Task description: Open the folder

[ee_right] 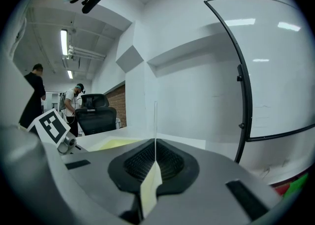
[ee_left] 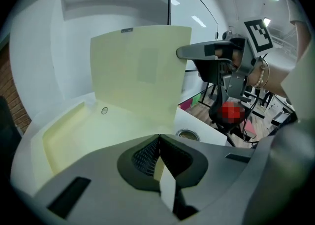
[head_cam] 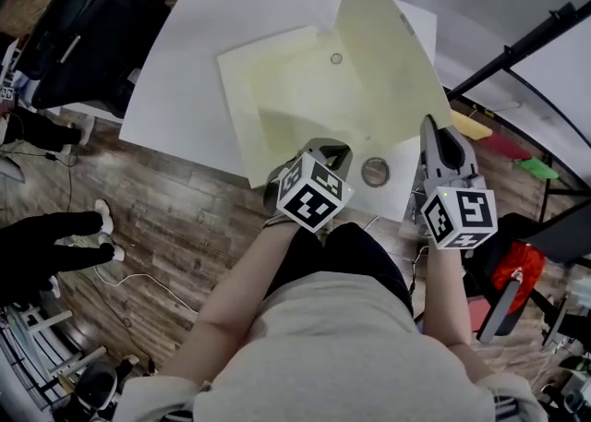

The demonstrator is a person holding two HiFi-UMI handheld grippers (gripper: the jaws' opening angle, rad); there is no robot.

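The folder (head_cam: pixel 286 88) lies open on the white table (head_cam: pixel 185 88), its pale yellow base flat and reaching from mid-table to the near edge. Its cover (head_cam: pixel 388 60) stands up steeply on the right side, tilted over the base. Inside, on the flat half, I can see a small round stud (head_cam: pixel 336 58) and a low flap (head_cam: pixel 295 125) along the near side.

The left gripper (head_cam: pixel 325 146) is down at the folder's near edge. Its jaws are closed on a thin pale sheet there, which runs edge-on between the pads (ee_left: pixel 147 157). The right gripper (head_cam: pixel 430 125) is at the near right edge of the table with its jaws pressed together on the cover's edge. From its own view that sheet shows as a thin line rising between the pads (ee_right: pixel 170 162).

A round metal grommet (head_cam: pixel 375 171) is set in the table near its near edge, between the two grippers and just beside the folder's corner.
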